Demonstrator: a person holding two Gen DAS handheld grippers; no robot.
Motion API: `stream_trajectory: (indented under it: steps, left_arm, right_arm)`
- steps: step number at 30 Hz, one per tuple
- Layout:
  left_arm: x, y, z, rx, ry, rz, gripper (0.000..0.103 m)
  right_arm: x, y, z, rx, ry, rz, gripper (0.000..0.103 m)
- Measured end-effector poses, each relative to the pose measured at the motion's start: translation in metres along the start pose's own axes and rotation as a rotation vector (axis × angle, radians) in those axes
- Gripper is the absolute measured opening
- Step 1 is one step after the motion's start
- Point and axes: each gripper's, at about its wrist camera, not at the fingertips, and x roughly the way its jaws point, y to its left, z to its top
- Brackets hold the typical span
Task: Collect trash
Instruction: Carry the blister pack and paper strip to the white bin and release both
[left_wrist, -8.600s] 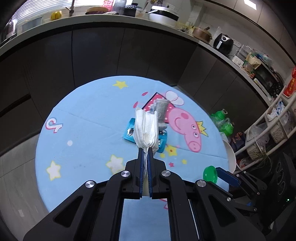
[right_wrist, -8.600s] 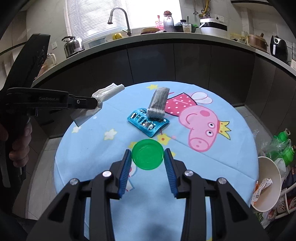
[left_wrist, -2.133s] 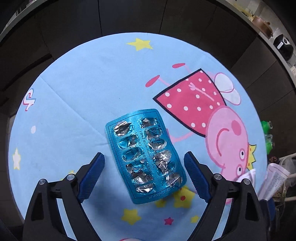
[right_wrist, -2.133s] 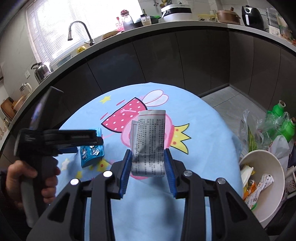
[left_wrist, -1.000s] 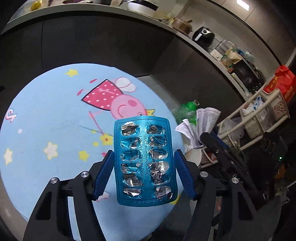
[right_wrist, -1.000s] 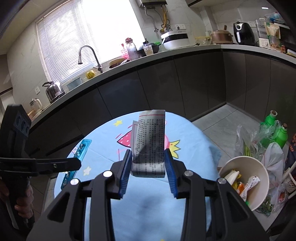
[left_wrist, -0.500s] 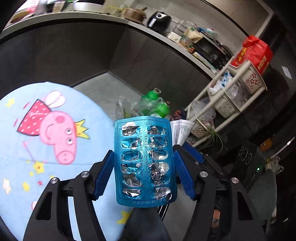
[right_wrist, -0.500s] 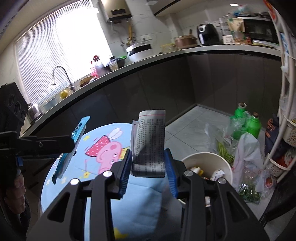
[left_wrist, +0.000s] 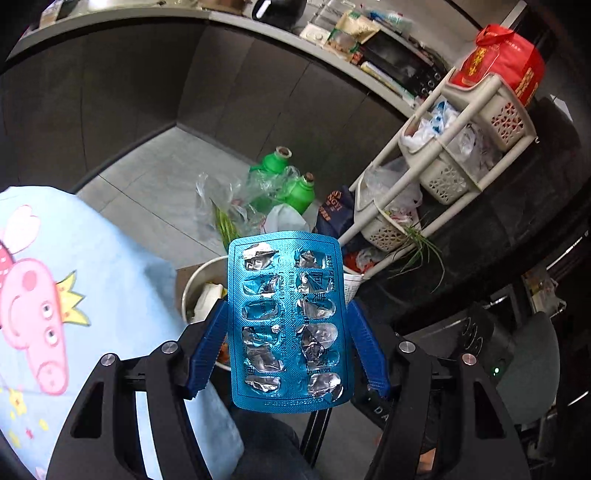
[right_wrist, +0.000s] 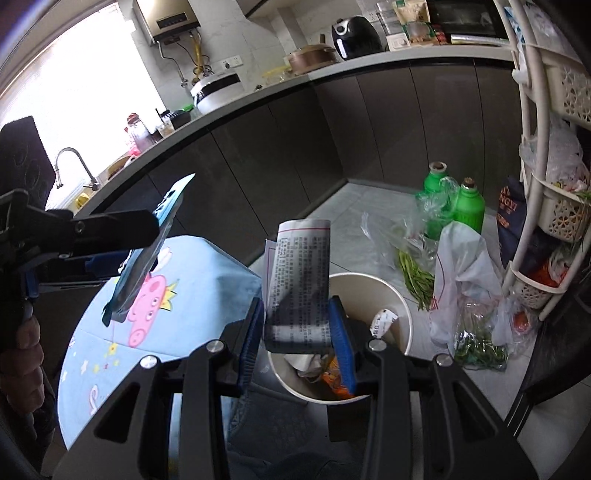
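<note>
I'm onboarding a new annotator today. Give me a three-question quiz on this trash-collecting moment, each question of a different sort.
1. True or false: the left gripper holds a used blue blister pack.
2. What does the right gripper hold? A) green lid B) folded printed leaflet C) tissue
3. Fill in: beneath both grippers stands a round, cream-coloured ____ that already holds rubbish.

Key
1. True.
2. B, the folded printed leaflet.
3. Bin.
</note>
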Motion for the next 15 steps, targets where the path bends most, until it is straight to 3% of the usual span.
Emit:
stream_trajectory:
  steps: [11,12,14,15]
  left_arm:
    - [0.079,0.023,0.011,-0.015,0.078,0.039,0.064]
    - [0.084,0.025,0.011,-0.013,0.07,0.046,0.069]
    - [0.089,0.028,0.012,-0.011,0.054,0.059,0.093]
    - [0.09,0.029,0.013,-0.015,0.039,0.056,0.094]
  right_arm:
    - [0.067,-0.035,-0.018,0.023,0.101,-0.033,0.038]
    - [0.074,-0.037,-0.02,0.019,0.107,-0.036,0.043]
    - [0.084,-0.04,-0.025,-0.002,0.119,-0.034,0.073]
    - [0.088,-0.041,-0.028,-0.02,0.118,-0.047,0.094]
